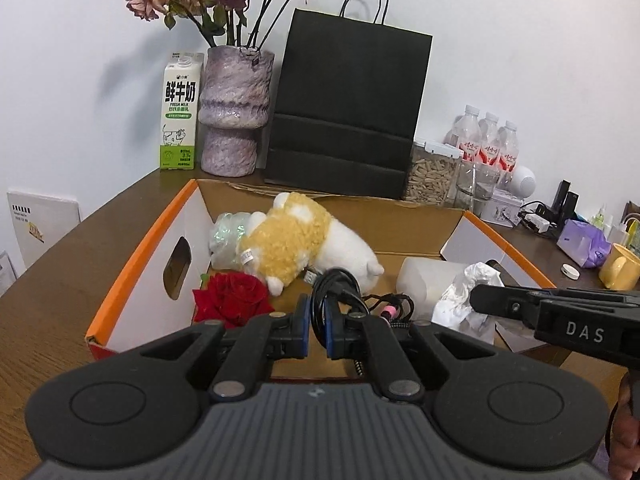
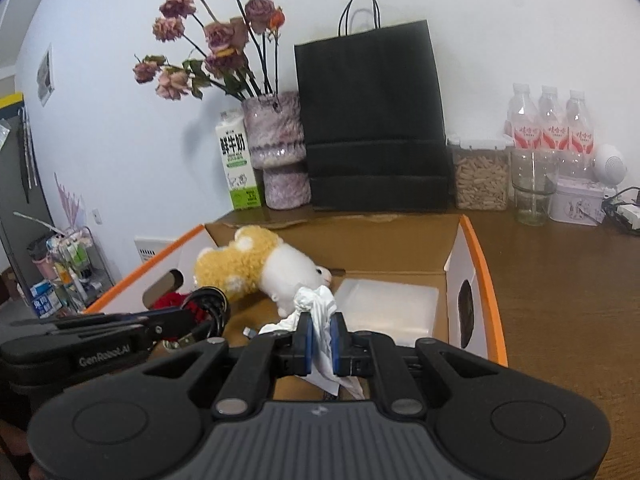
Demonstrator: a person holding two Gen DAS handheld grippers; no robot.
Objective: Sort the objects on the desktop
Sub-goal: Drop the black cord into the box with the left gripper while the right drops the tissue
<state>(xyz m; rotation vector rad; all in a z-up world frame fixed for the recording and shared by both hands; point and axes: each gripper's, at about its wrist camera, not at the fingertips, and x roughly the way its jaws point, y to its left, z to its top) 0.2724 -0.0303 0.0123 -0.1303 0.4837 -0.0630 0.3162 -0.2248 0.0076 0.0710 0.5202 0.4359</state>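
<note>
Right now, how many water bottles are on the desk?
3. The water bottles stand in a row against the wall, behind the glass: left bottle, middle bottle, right bottle. More could be hidden behind them.

The cardboard box [image 1: 132, 276] holds 1 plush toy [image 1: 296, 236], 1 red rose [image 1: 234, 298] and 1 translucent plastic case [image 2: 386, 306]. Behind it stand 3 water bottles [image 2: 550, 120], 1 milk carton [image 1: 180, 114], 1 vase [image 1: 234, 112], 1 black paper bag [image 1: 344, 108], 1 clear container of seeds [image 2: 480, 176] and 1 glass [image 2: 534, 188].
</note>
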